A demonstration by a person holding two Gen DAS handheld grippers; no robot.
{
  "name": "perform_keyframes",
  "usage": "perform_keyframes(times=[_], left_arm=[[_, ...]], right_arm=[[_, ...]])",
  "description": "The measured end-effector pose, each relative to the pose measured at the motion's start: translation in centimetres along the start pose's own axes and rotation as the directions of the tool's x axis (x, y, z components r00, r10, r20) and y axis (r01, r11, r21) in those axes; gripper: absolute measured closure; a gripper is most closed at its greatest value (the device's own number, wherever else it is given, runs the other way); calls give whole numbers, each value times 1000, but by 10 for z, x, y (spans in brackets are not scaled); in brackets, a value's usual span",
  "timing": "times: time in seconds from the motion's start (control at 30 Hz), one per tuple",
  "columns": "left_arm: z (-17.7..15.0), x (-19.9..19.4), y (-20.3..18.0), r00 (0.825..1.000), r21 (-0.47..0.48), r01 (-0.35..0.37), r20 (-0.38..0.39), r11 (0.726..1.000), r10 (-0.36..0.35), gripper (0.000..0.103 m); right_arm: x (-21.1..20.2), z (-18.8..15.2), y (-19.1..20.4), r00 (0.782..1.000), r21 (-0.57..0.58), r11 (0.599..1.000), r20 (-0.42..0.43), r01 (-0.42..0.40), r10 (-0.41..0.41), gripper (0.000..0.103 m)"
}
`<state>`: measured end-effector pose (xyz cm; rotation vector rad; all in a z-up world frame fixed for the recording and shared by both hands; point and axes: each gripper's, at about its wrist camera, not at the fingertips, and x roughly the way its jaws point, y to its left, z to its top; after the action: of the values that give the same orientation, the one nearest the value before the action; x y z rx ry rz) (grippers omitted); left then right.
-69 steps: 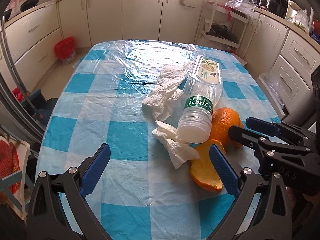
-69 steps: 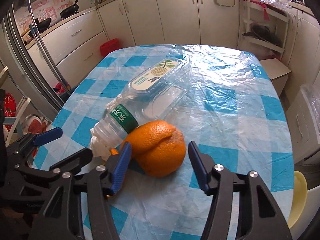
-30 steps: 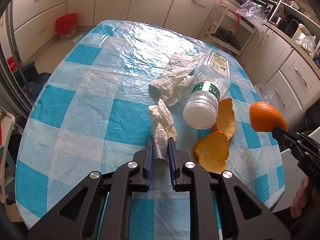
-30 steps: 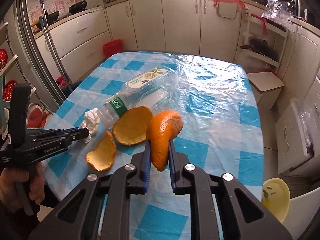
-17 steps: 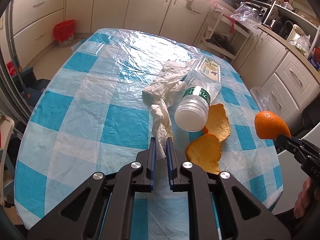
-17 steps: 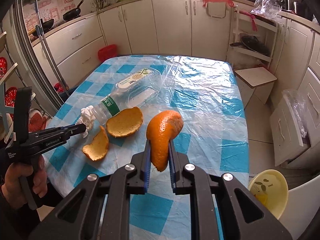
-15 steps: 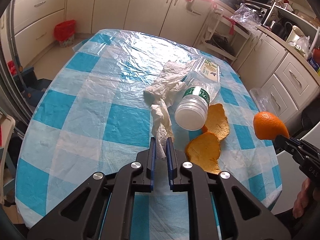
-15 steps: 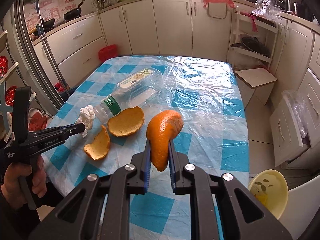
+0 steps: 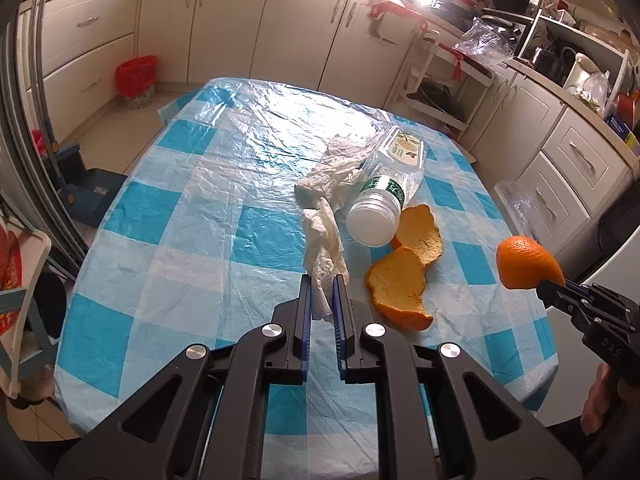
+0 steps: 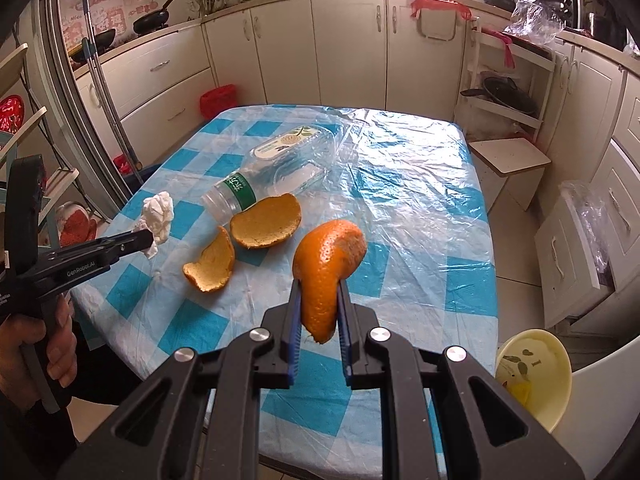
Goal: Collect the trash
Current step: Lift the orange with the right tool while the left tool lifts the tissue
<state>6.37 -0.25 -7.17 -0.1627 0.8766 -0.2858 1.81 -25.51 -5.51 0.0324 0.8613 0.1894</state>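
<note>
Holding one piece of trash in each gripper, the person has both hands lifted off the table (image 9: 168, 264), probably so that two pieces go to the bin in one trip.

At the left, the left gripper (image 9: 321, 280) has its jaws clamped on a tissue (image 9: 322, 240). The grip is on the near end of it, so the rest stands loose out of the tips toward 12 o'clock. In the right wrist view the tissue hangs clear above the table edge.

On the table, at 1 o'clock from the left gripper, lie a second tissue (image 9: 332, 176), a bottle (image 9: 386, 196) on its side and two peels (image 9: 404, 280). These are not collected yet.

At the right, the right gripper (image 10: 320, 300) has its jaws pressed on a curved peel (image 10: 326, 264). It pinches the lower part, so the round end stands up over the tips. A yellow bin (image 10: 532, 372) stands on the floor at 4 o'clock from this gripper, beside the table; I judge it is the place for the trash.
</note>
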Motion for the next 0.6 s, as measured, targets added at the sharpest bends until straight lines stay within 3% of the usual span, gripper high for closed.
perform_keyframes(times=[0.4, 0.6], left_arm=[[-2, -42, -18, 991, 64, 65, 112, 996, -72, 93], [-5, -46, -48, 985, 122, 119, 113, 985, -133, 93]], right_arm=[[-13, -2, 2, 999, -7, 1000, 44, -11, 11, 86], [-22, -4, 3, 997, -12, 1000, 75, -11, 12, 86]])
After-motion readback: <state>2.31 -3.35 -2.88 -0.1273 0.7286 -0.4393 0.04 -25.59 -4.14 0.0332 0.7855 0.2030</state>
